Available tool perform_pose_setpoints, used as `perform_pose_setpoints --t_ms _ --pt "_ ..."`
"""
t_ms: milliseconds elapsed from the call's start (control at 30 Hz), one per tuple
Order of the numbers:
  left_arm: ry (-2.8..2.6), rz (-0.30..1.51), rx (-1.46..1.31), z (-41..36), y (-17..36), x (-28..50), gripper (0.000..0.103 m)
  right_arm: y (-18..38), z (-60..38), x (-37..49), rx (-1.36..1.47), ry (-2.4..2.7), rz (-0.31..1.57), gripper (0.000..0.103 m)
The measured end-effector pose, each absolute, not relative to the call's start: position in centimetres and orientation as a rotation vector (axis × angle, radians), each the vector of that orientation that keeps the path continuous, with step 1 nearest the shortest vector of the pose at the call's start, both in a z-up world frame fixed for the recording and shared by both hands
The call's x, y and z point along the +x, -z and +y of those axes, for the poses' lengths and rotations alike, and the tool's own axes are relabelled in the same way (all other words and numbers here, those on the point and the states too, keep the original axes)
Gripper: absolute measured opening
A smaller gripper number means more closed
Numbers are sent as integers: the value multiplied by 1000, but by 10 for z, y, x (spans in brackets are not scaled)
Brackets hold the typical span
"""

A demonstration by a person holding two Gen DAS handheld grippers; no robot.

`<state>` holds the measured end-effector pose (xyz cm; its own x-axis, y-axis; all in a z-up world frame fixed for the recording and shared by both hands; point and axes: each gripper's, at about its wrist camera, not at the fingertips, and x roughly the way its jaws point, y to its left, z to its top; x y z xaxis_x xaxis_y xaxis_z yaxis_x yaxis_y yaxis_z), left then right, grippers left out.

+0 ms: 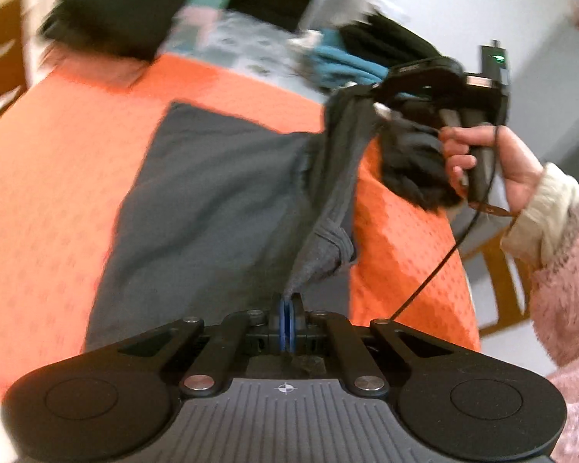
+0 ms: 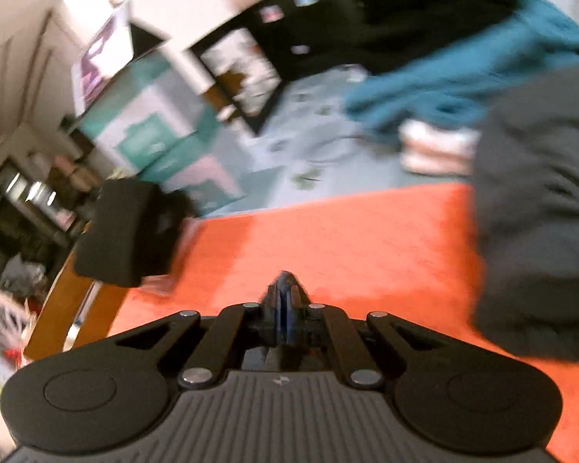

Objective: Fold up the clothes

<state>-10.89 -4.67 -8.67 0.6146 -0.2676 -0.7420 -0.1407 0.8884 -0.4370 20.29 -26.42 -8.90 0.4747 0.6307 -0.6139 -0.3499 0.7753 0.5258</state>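
Observation:
A dark grey garment (image 1: 212, 200) lies spread on the orange bedspread (image 1: 58, 177). Its right edge is lifted into a taut strip between both grippers. My left gripper (image 1: 287, 303) is shut on the near end of that strip. In the left wrist view a hand (image 1: 494, 162) holds my right gripper (image 1: 363, 94) up at the right, shut on the far end, with dark fabric bunched under it. In the right wrist view my right gripper (image 2: 285, 289) is shut with a dark tip of cloth between the fingers, and the grey garment (image 2: 540, 212) hangs blurred at the right.
A folded black garment (image 1: 115, 19) (image 2: 127, 231) sits at the bed's far left corner. A teal and black clothes pile (image 1: 343, 58) (image 2: 463, 69) and folded pale items (image 2: 436, 146) lie behind. A pink fluffy sleeve (image 1: 567, 270) and a wooden chair (image 1: 501, 270) are at the right.

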Motion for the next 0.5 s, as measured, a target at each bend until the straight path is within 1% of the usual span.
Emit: perform_pose_setpoints --t_ms 100,233,333,400,433,467,500 --pt "23 919 -607 -28 100 -120 5 90 -213 210 259 -653 917 4" --pt "-56 927 -703 -12 117 -133 6 109 -159 216 152 -681 981 4" --pt "-123 939 -726 -5 127 -142 6 119 -134 213 69 -697 1007 9" --pt "-160 934 -737 2 129 -150 6 119 -126 209 23 -721 1011 22" --pt "-175 926 -743 6 129 -154 6 117 -125 206 7 -737 1006 30" --pt "-191 919 -749 10 129 -159 6 112 -125 203 -4 -754 993 35" --pt "-206 911 -756 14 128 -163 6 105 -127 199 -17 -773 980 38"
